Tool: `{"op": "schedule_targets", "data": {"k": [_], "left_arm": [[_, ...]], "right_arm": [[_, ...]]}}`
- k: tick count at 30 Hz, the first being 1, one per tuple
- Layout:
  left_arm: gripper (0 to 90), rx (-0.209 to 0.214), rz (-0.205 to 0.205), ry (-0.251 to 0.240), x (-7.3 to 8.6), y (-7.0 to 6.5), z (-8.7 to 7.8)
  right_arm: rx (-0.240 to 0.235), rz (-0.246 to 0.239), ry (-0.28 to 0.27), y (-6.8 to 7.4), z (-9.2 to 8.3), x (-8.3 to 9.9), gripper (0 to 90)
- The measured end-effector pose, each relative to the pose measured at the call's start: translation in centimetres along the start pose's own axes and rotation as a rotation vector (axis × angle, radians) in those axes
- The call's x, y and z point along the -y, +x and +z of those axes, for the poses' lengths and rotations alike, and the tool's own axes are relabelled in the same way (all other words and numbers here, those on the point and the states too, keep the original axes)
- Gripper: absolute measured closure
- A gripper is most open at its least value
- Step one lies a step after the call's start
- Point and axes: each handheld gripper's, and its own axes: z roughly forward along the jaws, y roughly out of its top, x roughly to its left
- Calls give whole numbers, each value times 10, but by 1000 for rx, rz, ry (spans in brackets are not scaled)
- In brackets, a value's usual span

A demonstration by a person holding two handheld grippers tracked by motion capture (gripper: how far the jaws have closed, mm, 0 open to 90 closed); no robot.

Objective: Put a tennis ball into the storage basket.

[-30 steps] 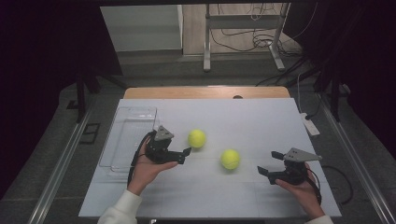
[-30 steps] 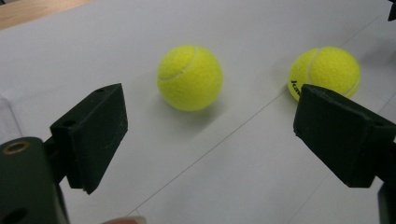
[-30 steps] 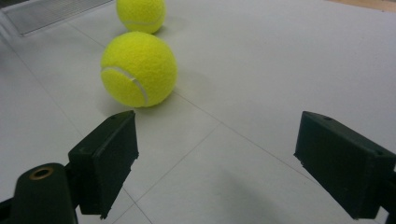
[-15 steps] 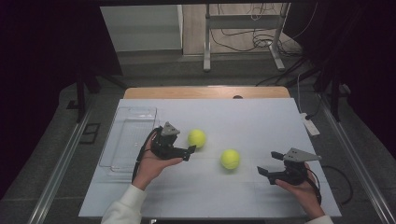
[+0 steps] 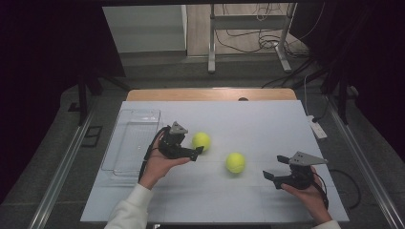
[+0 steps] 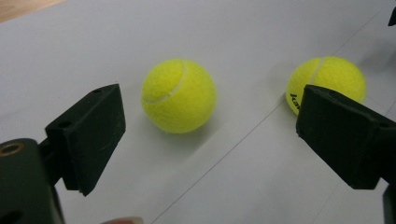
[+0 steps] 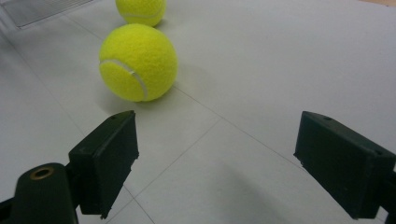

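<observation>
The left gripper (image 5: 195, 152) lay low over the white table (image 5: 267, 124), held in the left hand (image 5: 157, 164), with its jaws spread wide and nothing between them; they had just been opening further. The nearer tennis ball (image 5: 201, 141) sat on the table just beyond the jaw tips, close but not touched. From the left gripper view this ball (image 6: 178, 95) lay ahead of the gap, nearer the left jaw, with bare table between it and both jaws. The second tennis ball (image 5: 235, 162) rested a little apart from the first, toward the person's right, between the two grippers; in the left gripper view it (image 6: 327, 77) was partly hidden behind the right jaw.

The right gripper (image 5: 274, 168) sat in the right hand (image 5: 310, 193) near the table's front right, jaws wide apart and empty. From its own view the second ball (image 7: 138, 62) lay ahead, beyond the left jaw, well clear of it.

A clear plastic tray (image 5: 125, 143) lay on the table's left side, just beside the left hand
</observation>
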Motion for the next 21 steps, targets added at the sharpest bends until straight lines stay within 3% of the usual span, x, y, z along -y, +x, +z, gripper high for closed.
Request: {"op": "schedule_targets", "data": {"k": [21], "left_arm": [[63,-20,-35,7,-8,11,11]], "right_arm": [[1,-1,5,0,1,0,138]]}}
